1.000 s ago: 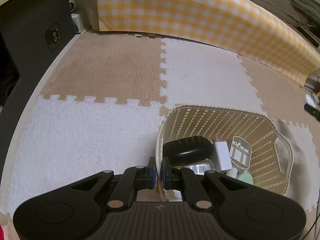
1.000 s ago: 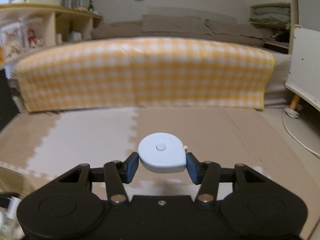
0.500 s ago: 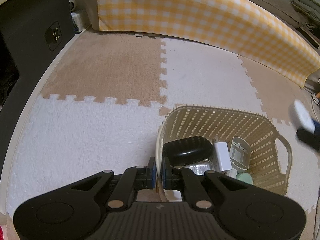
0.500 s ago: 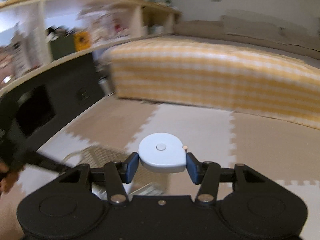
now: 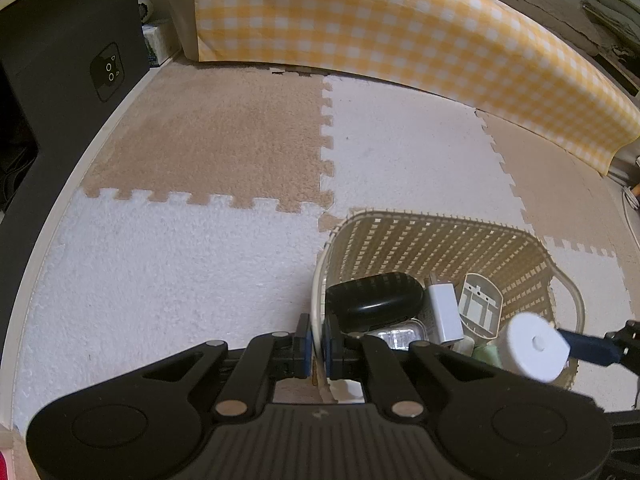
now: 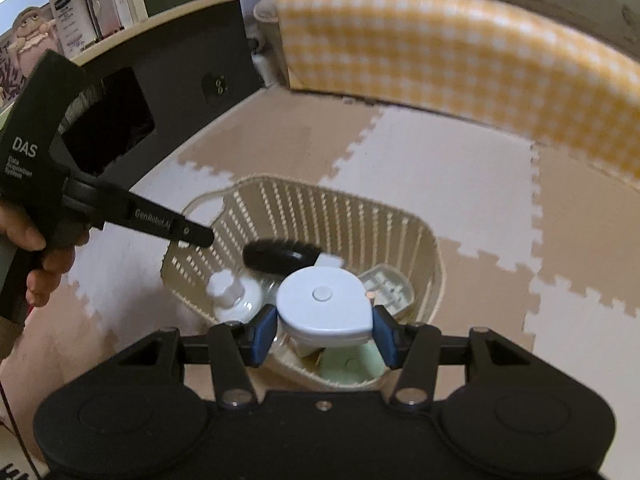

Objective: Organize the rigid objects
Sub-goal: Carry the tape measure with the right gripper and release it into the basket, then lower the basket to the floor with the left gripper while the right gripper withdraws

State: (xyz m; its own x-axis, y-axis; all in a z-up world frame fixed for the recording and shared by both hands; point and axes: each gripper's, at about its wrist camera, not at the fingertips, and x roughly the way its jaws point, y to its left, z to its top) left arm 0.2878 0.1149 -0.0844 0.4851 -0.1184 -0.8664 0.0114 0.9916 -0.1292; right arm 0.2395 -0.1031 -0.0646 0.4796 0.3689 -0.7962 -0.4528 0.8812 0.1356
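My right gripper [image 6: 324,330] is shut on a pale blue-white tape measure [image 6: 324,306] and holds it over the cream slotted basket [image 6: 352,204]. In the left wrist view the tape measure [image 5: 534,346] hangs above the basket's right side. My left gripper [image 5: 318,342] is shut on the basket's rim [image 5: 318,280], one finger inside, one outside. The basket holds a black case [image 5: 374,296], a white charger [image 5: 444,312], a grey plastic piece [image 5: 480,304], a clear box [image 5: 396,336] and a pale green item [image 6: 348,364].
The floor is beige and white puzzle mats [image 5: 200,152]. A yellow checked cloth over a sofa [image 5: 380,28] runs along the back. A dark cabinet [image 5: 68,52] stands at the left. A white bottle [image 6: 228,292] lies in the basket.
My right gripper has swung left and down with the tape measure, from facing the sofa to above the basket. The left gripper has stayed on the rim.
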